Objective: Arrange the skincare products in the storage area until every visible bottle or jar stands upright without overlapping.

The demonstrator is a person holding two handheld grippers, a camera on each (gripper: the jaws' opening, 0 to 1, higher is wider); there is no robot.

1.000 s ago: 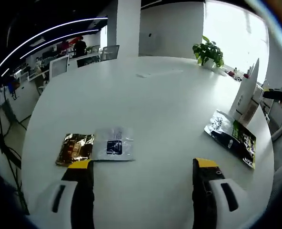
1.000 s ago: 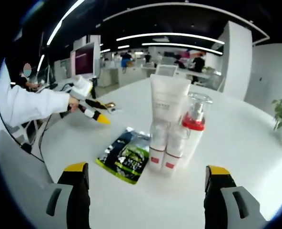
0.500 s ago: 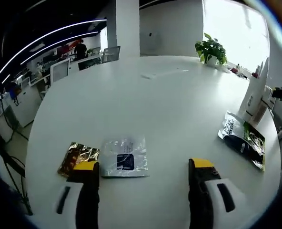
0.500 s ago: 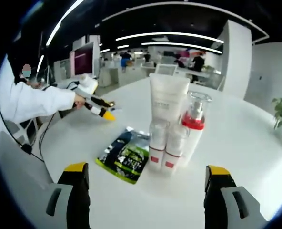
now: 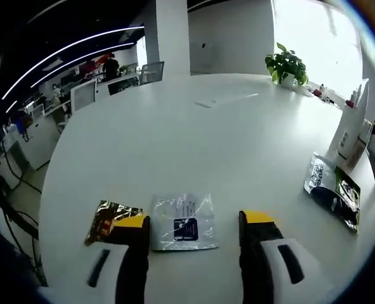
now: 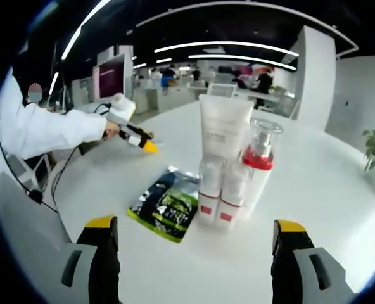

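My left gripper (image 5: 195,220) is open low over the white table (image 5: 194,139), and a clear silver sachet (image 5: 184,223) lies flat between its yellow-tipped jaws. A gold sachet (image 5: 106,221) lies just left of the left jaw. My right gripper (image 6: 195,225) is open and holds nothing. Ahead of it stand a white tube (image 6: 224,133), a pump bottle with a red collar (image 6: 260,161) and two small bottles (image 6: 210,193), all upright and close together. A black and green sachet (image 6: 167,204) lies flat beside them. The left gripper (image 6: 148,146) shows far left, in a person's hand.
The black and green sachet (image 5: 332,193) and the white tube (image 5: 349,130) sit at the table's right edge in the left gripper view. A potted plant (image 5: 287,64) stands at the far rim. A white sleeve (image 6: 42,134) reaches in from the left. Desks and monitors lie beyond.
The left gripper has moved over toward the clear sachet, which now lies between its jaws, and the jaws have drawn somewhat closer together. The right gripper has stayed still.
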